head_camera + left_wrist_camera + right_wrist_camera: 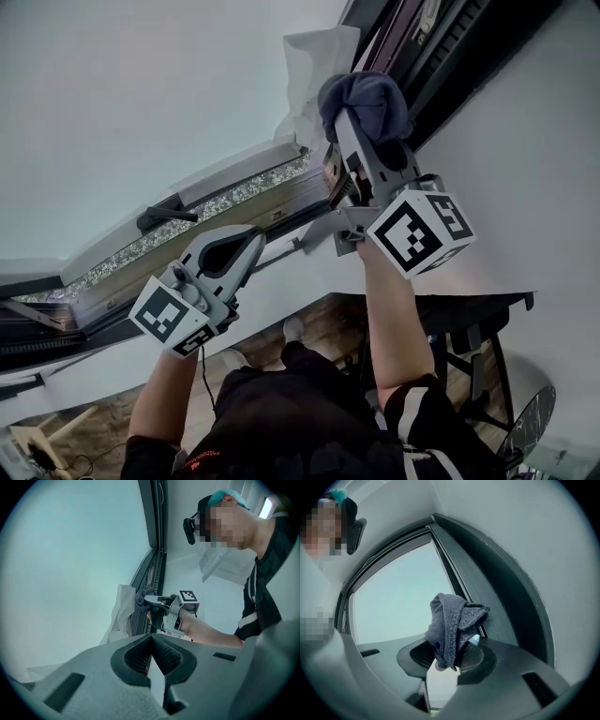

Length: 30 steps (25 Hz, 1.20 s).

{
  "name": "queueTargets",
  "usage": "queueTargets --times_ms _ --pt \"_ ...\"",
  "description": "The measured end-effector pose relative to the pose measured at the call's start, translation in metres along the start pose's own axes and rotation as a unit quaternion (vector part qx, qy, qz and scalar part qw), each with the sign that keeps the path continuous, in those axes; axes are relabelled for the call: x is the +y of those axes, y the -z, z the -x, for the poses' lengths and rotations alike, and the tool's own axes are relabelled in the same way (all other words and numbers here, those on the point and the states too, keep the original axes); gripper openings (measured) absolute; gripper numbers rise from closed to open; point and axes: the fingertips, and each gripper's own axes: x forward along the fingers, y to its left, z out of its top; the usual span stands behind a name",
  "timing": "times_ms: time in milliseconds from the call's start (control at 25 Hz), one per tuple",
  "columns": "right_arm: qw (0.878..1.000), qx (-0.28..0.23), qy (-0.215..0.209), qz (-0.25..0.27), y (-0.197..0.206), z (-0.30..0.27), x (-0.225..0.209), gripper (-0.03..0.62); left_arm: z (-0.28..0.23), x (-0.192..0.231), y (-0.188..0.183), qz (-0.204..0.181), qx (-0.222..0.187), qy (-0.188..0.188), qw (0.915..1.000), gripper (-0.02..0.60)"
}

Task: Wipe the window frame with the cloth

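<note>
- The window glass point(141, 94) fills the left and far part of the head view, pale and blank.
- The dark window frame point(487, 573) runs up the right side of the glass, with grooved channels along it; in the head view it crosses the upper right corner point(441, 56).
- A person in a black top stands close below, both arms raised toward the window.
- A crumpled white sheet point(314, 66) hangs at the frame, just left of the cloth.
- The right gripper point(450, 656) is held up at the frame, its jaws clamped on the lower end of the cloth, which stands out past the tips.
- The left gripper point(151, 641) is lower and to the left, near the sill; its jaws are closed tip to tip with nothing between them.
- A black window handle point(169, 216) lies on the lower frame bar, left of the left gripper.
- The cloth point(454, 625) is dark blue-grey with a waffle-like weave, bunched and folded into a loose wad. It sits against the frame's grooved edge, beside the glass.
</note>
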Motion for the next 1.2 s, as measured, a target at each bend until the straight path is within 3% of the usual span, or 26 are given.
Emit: queueTargets --times_ms 720,1200 --pt "0.994 0.033 0.034 -0.096 0.069 0.009 -0.026 0.106 0.008 0.006 0.032 0.026 0.027 0.009 0.9992 0.02" --pt "0.989 0.063 0.057 -0.119 0.116 0.009 -0.046 0.106 0.013 0.01 0.062 0.053 0.049 0.006 0.9974 0.02"
